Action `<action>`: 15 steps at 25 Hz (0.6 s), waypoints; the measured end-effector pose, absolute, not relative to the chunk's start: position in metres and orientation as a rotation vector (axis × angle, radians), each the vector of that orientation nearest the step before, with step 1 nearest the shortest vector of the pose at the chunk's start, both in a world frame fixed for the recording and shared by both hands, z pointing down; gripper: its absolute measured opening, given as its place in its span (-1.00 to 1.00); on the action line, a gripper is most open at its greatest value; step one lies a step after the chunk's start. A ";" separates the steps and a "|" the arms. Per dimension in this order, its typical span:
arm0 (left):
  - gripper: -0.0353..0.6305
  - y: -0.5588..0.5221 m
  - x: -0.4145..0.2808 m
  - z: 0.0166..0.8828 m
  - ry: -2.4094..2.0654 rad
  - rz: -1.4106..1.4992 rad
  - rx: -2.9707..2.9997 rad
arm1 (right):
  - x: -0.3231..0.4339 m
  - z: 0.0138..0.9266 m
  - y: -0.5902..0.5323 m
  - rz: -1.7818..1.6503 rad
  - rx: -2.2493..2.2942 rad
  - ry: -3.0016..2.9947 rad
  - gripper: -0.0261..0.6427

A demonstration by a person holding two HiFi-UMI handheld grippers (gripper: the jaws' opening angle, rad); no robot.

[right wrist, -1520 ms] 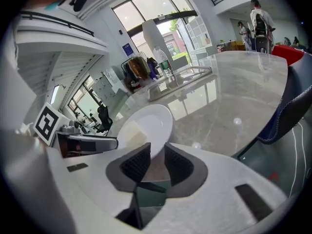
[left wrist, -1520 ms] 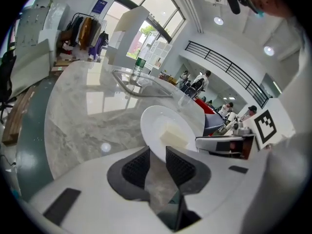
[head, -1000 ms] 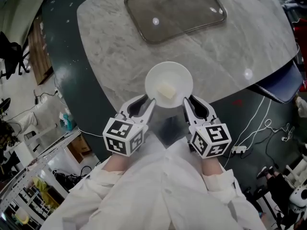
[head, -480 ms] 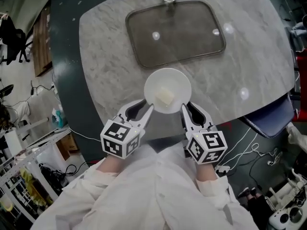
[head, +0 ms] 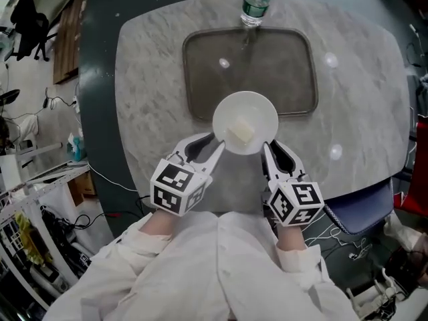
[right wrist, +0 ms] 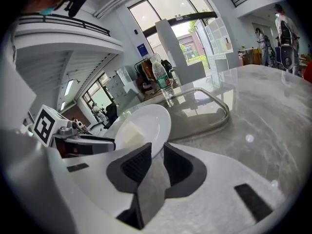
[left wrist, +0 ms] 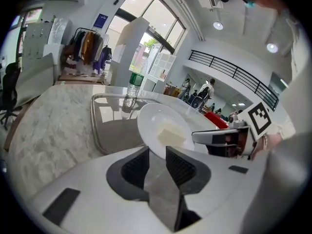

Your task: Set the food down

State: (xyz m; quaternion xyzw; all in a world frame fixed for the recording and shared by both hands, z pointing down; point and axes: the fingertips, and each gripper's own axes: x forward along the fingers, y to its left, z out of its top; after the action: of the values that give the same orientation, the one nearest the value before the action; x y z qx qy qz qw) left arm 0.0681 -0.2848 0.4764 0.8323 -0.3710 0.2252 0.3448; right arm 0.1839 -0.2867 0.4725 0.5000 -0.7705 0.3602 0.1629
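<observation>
The plate (head: 245, 112) of food (head: 241, 134) is clamped at its rim by the left tool (head: 215, 146) and right tool (head: 266, 147) over the near edge of the tray (head: 200, 65), apparently mid-carry, and a level lowering is called for next.

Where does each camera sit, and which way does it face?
Head view: on the person's head, facing steeply down at marble table, tray, plate; left gripper, right gripper, white sleeves show.
Left gripper view: on the left gripper, facing along its jaws, clamped on the plate rim, toward the water bottle; right gripper shows.
Right gripper view: on the right gripper, along its jaws, also on the rim; left gripper shows.
Shared: the plate with its pale food block.
</observation>
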 end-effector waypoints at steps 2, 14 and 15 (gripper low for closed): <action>-0.57 -0.296 0.071 0.477 -0.989 0.574 2.147 | 0.186 0.472 -0.302 1.012 1.398 -2.209 -0.73; -0.57 -0.359 0.081 0.486 -1.106 0.528 2.070 | 0.195 0.482 -0.378 0.997 1.266 -2.259 -0.73; -0.57 -0.364 0.082 0.487 -1.114 0.527 2.067 | 0.195 0.484 -0.384 0.998 1.259 -2.261 -0.73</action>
State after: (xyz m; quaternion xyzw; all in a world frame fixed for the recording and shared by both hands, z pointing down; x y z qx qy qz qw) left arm 0.0819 -0.3636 0.4868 0.8015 -0.4319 0.2045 0.3594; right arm 0.1954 -0.3840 0.4838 0.4463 -0.8014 0.3539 0.1829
